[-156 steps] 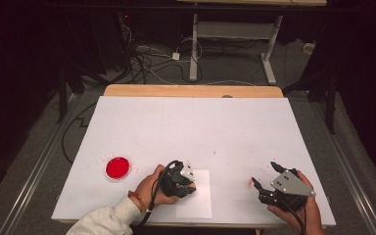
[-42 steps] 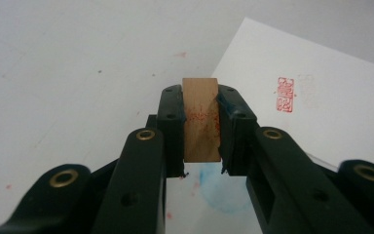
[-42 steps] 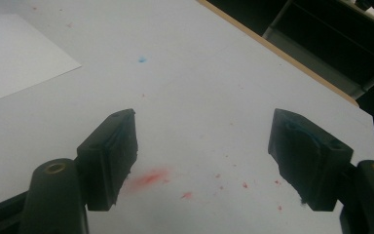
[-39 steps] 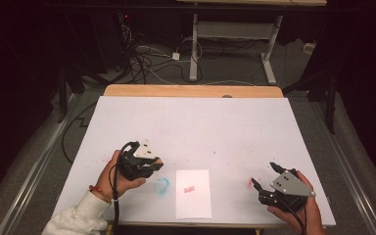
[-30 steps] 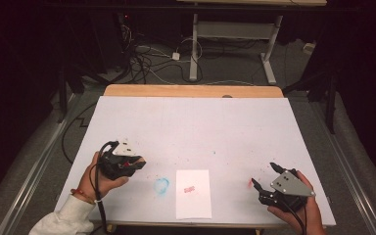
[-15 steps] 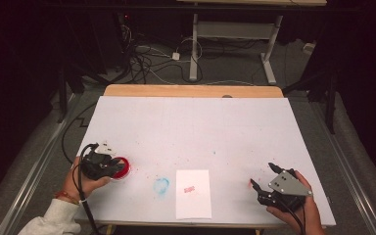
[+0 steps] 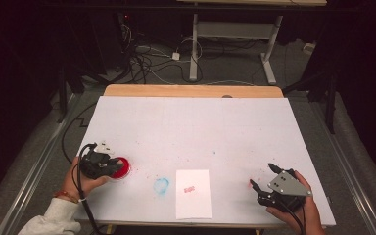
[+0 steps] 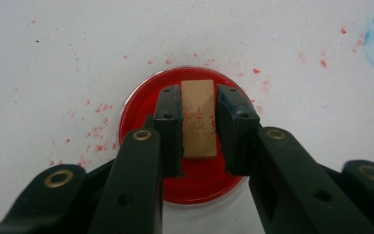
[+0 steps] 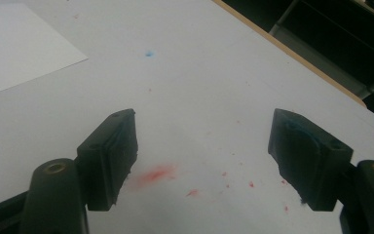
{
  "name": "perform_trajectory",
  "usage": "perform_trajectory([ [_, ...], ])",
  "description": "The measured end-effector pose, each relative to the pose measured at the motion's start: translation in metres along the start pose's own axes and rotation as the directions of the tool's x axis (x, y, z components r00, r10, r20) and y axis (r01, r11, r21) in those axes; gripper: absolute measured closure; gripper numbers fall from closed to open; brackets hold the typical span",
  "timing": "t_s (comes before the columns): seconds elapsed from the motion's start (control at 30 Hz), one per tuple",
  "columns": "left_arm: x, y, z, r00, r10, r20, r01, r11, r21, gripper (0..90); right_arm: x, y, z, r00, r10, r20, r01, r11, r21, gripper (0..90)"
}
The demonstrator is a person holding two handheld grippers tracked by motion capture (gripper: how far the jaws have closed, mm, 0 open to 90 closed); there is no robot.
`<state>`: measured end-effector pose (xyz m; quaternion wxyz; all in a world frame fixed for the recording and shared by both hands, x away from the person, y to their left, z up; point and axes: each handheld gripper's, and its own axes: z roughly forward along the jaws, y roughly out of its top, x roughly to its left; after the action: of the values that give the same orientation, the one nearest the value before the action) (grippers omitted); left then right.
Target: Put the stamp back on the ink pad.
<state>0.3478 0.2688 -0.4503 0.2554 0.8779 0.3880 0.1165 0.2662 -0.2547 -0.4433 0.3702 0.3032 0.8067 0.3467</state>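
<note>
My left gripper (image 8: 198, 117) is shut on a small tan wooden stamp block (image 8: 198, 119) and holds it over a round red ink pad (image 8: 185, 175). In the high view that left gripper (image 7: 108, 164) sits at the table's left front, on the red ink pad (image 7: 121, 169). A white sheet of paper (image 7: 193, 194) with a small red stamp mark (image 7: 189, 188) lies at the front middle. My right gripper (image 7: 263, 180) rests open at the front right; its jaws (image 9: 204, 161) stand wide apart over bare table with nothing between them.
A round blue smudge (image 7: 161, 185) marks the white table top (image 7: 196, 127) left of the paper. Red ink specks (image 9: 156, 174) dot the surface. A wooden strip (image 7: 191, 91) edges the far side. Cables and desk legs (image 7: 194, 44) lie on the floor beyond.
My left gripper has carried the stamp block from the paper leftward across the table and now holds it on the red ink pad. The right gripper has barely moved.
</note>
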Motion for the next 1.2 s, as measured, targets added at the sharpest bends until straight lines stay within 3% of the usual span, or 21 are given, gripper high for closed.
perform_trajectory([
  [0.4,-0.007,0.005,-0.009,0.9994,0.021,-0.029,-0.022,0.9992,-0.033,60.9,0.001,0.000,0.001,1.0000,-0.003,-0.008,0.003,1.000,0.002,26.3],
  [0.6,-0.008,0.006,-0.015,0.9979,0.020,-0.062,-0.025,0.9962,-0.084,52.3,0.002,0.000,0.001,1.0000,-0.005,-0.008,0.005,1.000,0.003,26.3],
  [0.77,-0.013,0.010,-0.017,0.9928,0.025,-0.117,-0.038,0.9931,-0.111,44.5,0.002,0.000,0.001,0.9999,-0.006,-0.010,0.006,1.000,0.002,26.3],
  [0.83,-0.014,0.011,-0.017,0.9927,0.028,-0.117,-0.042,0.9913,-0.125,43.1,0.002,0.000,0.001,0.9999,-0.008,-0.013,0.008,1.000,0.002,26.3],
  [1.03,-0.019,0.014,-0.019,0.9883,0.036,-0.148,-0.063,0.9813,-0.182,36.3,0.003,0.000,0.001,0.9999,-0.007,-0.014,0.007,1.000,0.003,26.3],
  [1.2,-0.025,0.014,-0.022,0.9835,0.053,-0.173,-0.098,0.9608,-0.259,31.5,0.003,0.000,0.001,0.9999,-0.007,-0.015,0.007,1.000,0.003,26.3],
])
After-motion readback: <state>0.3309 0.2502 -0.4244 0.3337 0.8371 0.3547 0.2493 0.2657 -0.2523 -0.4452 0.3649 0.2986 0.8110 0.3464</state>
